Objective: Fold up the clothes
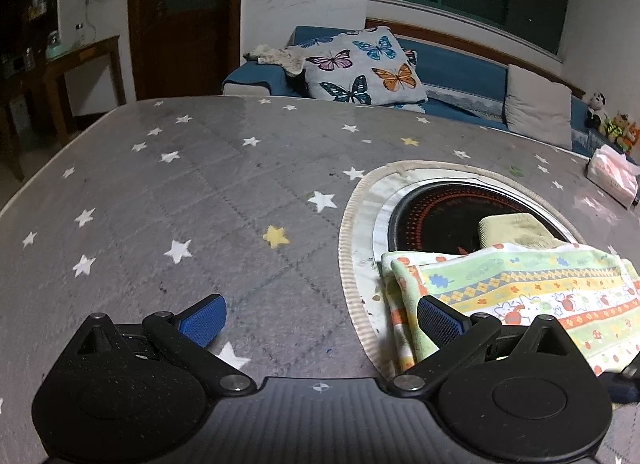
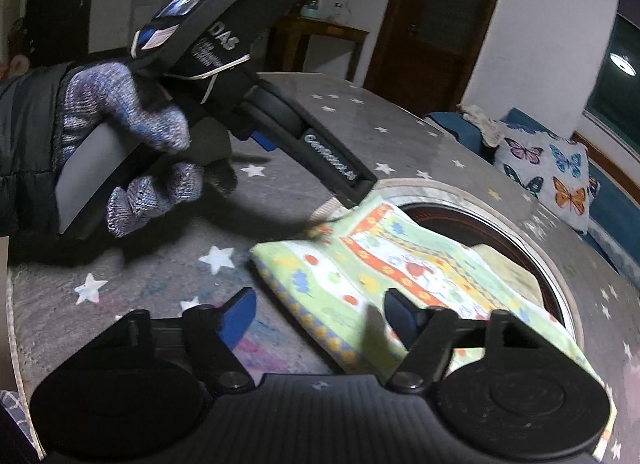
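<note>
Now, left gripper [image 1: 322,322]: jaws wide, held nothing.
Right gripper [image 2: 320,318]: spread apart, empty, over folded patterned towel [image 2: 380,272].
Writing: "DAS" was legible on left gripper's body.

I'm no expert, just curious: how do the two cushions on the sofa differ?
The butterfly cushion is covered in colourful butterflies; the plain cushion is bare beige. The butterfly cushion sits near the sofa's left end, beside a crumpled cloth; the plain cushion sits further right, nearer the soft toys. Both lean upright against the sofa back.
</note>
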A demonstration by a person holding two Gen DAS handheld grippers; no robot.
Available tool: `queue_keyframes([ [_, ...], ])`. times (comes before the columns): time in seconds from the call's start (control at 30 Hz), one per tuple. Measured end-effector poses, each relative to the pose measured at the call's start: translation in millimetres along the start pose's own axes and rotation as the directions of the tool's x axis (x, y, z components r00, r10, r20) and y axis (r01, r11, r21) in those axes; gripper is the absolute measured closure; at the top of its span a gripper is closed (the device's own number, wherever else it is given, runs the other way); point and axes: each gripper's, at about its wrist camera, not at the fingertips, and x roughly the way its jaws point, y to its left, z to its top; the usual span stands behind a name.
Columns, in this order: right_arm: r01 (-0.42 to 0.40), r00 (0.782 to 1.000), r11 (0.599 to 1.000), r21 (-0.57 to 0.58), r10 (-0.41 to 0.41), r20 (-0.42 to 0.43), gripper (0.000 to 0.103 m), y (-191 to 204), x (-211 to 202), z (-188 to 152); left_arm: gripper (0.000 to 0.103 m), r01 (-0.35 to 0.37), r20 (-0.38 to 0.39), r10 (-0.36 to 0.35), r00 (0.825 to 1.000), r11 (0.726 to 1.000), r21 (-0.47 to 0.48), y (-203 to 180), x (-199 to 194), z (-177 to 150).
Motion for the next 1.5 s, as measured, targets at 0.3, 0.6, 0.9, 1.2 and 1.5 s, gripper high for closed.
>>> queue_keyframes([
  [0.3,0.014,1.000,0.998,-0.061,-0.014,0.000,0.076,14.4,13.2,4.4,0.000,0.079,-0.021,-0.081,0.996,0.994,-0.078,5.7,-7.5,-1.3],
  [0.6,-0.002,0.997,0.997,0.072,-0.003,0.071,0.092,-5.2,-7.3,9.7,0.000,0.198,-0.043,-0.209,0.977,0.963,-0.180,-0.8,-13.3,0.8],
  [0.9,-0.005,0.991,0.987,0.160,-0.016,0.131,0.094,-25.7,-33.3,7.5,0.012,0.316,-0.056,-0.343,0.938,0.908,-0.275,-17.1,-12.4,2.3],
  [1.2,-0.019,0.990,0.986,0.167,-0.005,0.144,0.095,-22.8,-40.1,2.5,0.062,0.338,-0.061,-0.371,0.926,0.893,-0.297,-25.5,-9.0,1.7],
  [1.5,-0.038,0.989,0.976,0.216,0.006,0.150,0.085,-31.4,-46.0,-4.9,0.087,0.318,-0.048,-0.346,0.937,0.901,-0.295,-21.3,-9.4,-3.4],
])
